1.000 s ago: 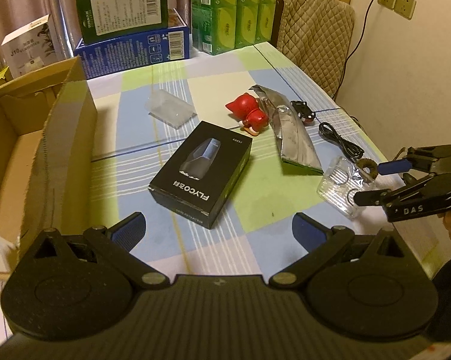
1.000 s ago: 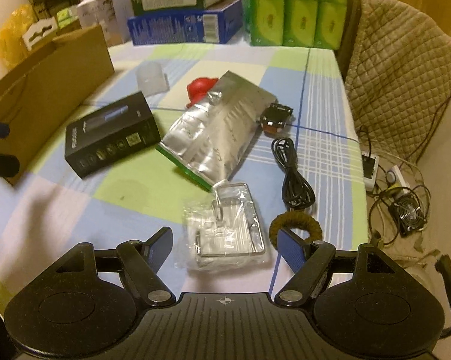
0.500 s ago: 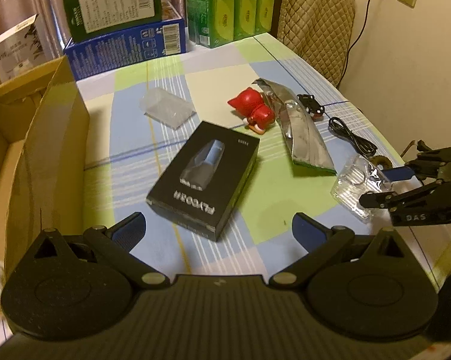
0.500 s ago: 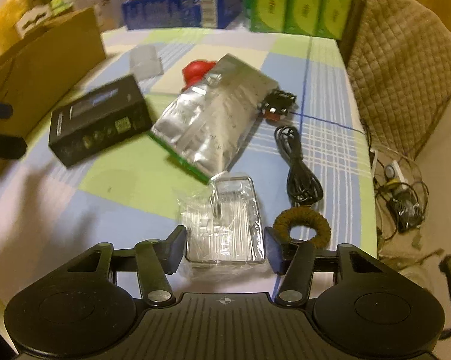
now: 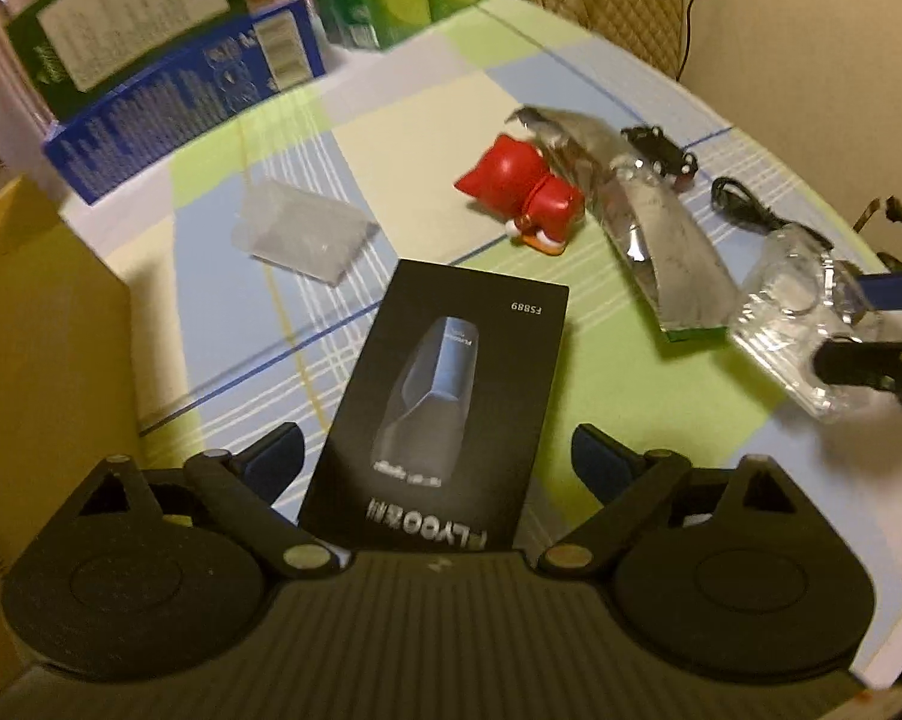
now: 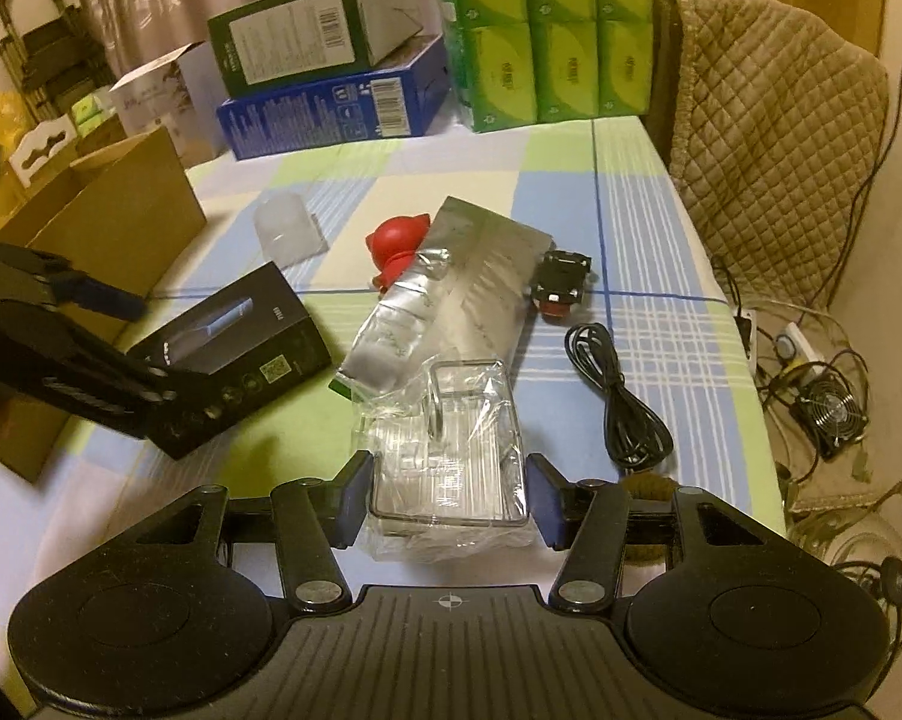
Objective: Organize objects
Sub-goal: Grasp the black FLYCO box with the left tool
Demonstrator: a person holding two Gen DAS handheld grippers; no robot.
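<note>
**Stock on the tabletop, two grasps pending**

Item 1. Black shaver box [image 5: 444,396]. It lies flat on the checked tabletop [image 5: 607,396], its near end between the pads of my left tool [image 5: 435,459]. The jaws stand wide and touch neither side, so nothing is gripped.

Item 2. Clear plastic case [image 6: 447,462] in loose crinkled wrap. My right tool [image 6: 447,501] straddles its near end, pads just beside both sides. They look narrowed around it, but I cannot tell whether they bear on it.

Item 3. Other goods, seen from the right tool:
- silver foil pouch [image 6: 451,288] at 12 o'clock of the case, its edge touching the wrap;
- red toy figure [image 6: 396,246] at 11 o'clock;
- small toy car [image 6: 562,285] at 1 o'clock;
- coiled black cable [image 6: 619,396] at 2 o'clock;
- cardboard carton [image 6: 108,222] at 10 o'clock, the likely destination.

Risks, in my judgement:
- The slick wrap may slip against the case, so the pads hold film only and the case drops.
- A lift could drag the pouch along.
- The box is wide; an off-centre pinch would let it swing.
</note>
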